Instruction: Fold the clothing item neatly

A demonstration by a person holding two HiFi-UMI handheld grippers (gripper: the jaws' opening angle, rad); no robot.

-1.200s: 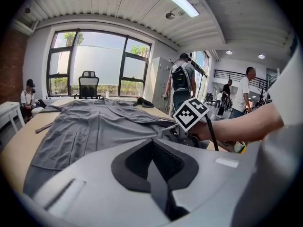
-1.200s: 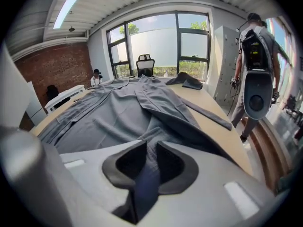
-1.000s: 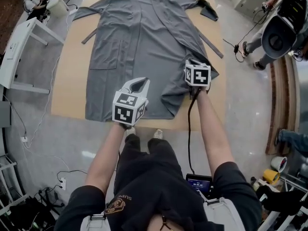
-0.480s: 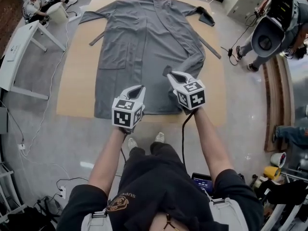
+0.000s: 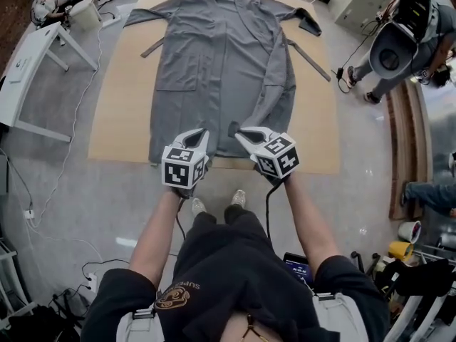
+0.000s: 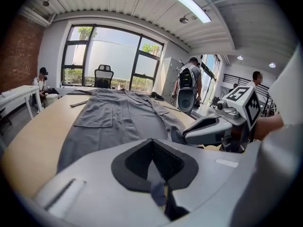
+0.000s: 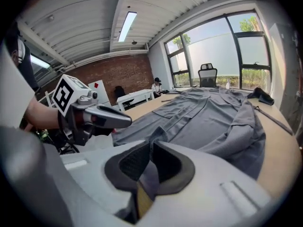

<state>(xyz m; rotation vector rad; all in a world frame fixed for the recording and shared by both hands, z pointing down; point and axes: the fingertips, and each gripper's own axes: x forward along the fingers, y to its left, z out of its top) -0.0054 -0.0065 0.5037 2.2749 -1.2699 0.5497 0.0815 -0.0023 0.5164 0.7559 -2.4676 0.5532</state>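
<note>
Your left tongs (image 5: 199, 135) are clamped on the near hem of the grey robe (image 5: 214, 55). Your right tongs (image 5: 244, 132) pinch a bunched corner of that same hem. Each pair has grey cloth squeezed tight between its pads. The robe lies lengthwise on the tan table (image 5: 114, 112), with its collar at 12 o'clock, its hem at 6 o'clock by your feet, and its sleeves out toward 10 and 2 o'clock.

A second ago your right tongs sat out at the robe's 4 o'clock corner, well apart from the left pair, and the right front panel lay spread wide. Now they have carried that corner across to the middle of the hem, close beside the left tongs. The right side has narrowed into a long slanting fold running up toward the collar. The left pair stays shut on the hem.

Only the head view takes in the whole robe, with a loose belt end (image 5: 308, 60) at 2 o'clock. The left gripper view shows your right tongs side-on at 3 o'clock, with cloth at their tip. Tall windows and an office chair (image 6: 104, 75) stand beyond the table. The right gripper view shows the left tongs at 9 o'clock before a brick wall (image 7: 118, 74), and the humped fold of the right panel at 3 o'clock.
</note>
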